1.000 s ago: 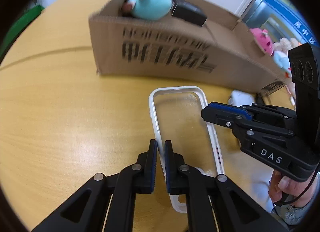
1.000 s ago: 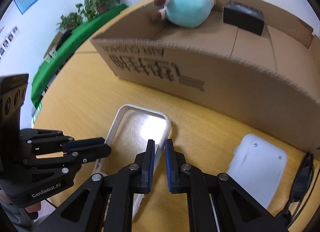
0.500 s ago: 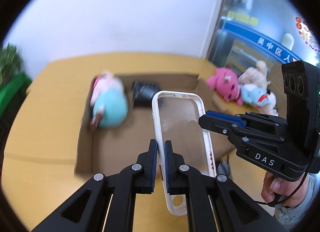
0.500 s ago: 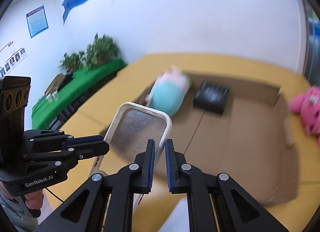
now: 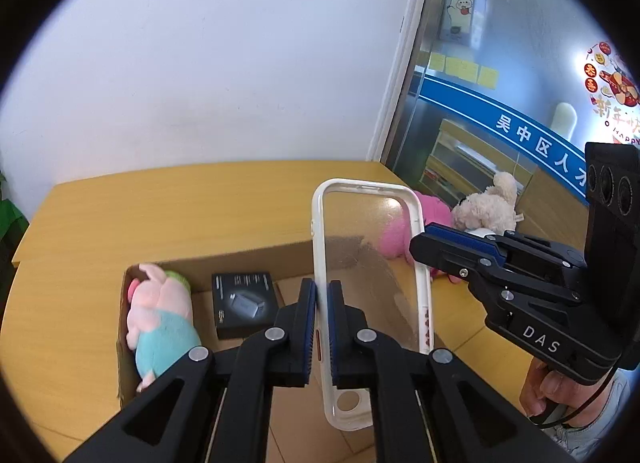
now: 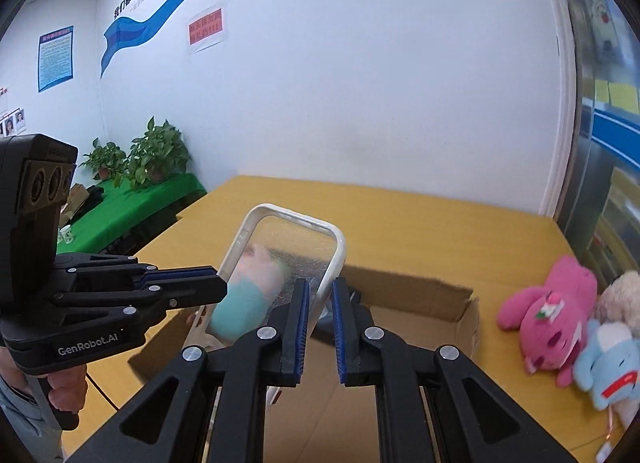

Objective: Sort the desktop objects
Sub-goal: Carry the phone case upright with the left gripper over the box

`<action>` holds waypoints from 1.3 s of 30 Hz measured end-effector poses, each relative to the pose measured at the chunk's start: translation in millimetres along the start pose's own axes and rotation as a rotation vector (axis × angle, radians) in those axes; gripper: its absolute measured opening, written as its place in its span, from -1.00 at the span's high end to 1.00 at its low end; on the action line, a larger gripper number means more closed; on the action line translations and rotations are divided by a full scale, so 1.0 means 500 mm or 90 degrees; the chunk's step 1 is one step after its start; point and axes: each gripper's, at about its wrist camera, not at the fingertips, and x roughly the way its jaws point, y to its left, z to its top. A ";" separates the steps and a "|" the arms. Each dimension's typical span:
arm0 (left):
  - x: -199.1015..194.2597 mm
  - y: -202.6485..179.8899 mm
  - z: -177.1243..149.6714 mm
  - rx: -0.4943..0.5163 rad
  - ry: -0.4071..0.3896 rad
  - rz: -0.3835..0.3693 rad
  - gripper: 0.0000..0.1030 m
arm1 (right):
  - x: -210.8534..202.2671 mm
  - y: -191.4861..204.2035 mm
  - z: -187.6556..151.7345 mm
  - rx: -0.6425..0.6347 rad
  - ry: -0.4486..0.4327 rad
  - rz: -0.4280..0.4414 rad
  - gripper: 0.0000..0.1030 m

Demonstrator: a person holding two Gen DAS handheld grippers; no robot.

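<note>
Clear phone case (image 5: 370, 263) is pinched by both grippers, left (image 5: 322, 327) and right (image 6: 319, 323), above the cardboard box (image 5: 248, 259), while pink plush (image 6: 548, 311) is left outside.

- The cardboard box (image 5: 168, 263) lies open-topped below; its left end is filled by a pig plush (image 5: 160, 323), with a black packaged box (image 5: 244, 303) just beside it.
- The box floor right of the black package is bare cardboard, open from above.
- The clear phone case (image 5: 368, 263), held upright between both grippers, blocks the middle approach.
- Right of the box, a pink plush (image 6: 552, 311), a blue plush (image 6: 612, 359) and a beige plush (image 5: 486, 211) crowd the surface (image 6: 400, 215).
- Behind the box the surface is bare up to the wall.
</note>
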 end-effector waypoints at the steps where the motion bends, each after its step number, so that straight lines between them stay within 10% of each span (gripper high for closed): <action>1: 0.008 0.000 0.010 0.000 0.000 0.001 0.90 | 0.008 -0.010 0.014 0.000 -0.001 -0.002 0.80; 13: 0.219 0.046 0.074 -0.076 0.085 -0.034 0.88 | 0.187 -0.151 0.075 0.033 0.054 -0.022 0.80; 26: 0.527 0.065 -0.026 -0.111 0.284 -0.043 0.87 | 0.525 -0.341 -0.132 0.150 0.288 -0.029 0.79; 39: 0.614 0.051 -0.079 -0.122 0.360 -0.005 0.99 | 0.614 -0.338 -0.209 0.129 0.382 -0.080 0.81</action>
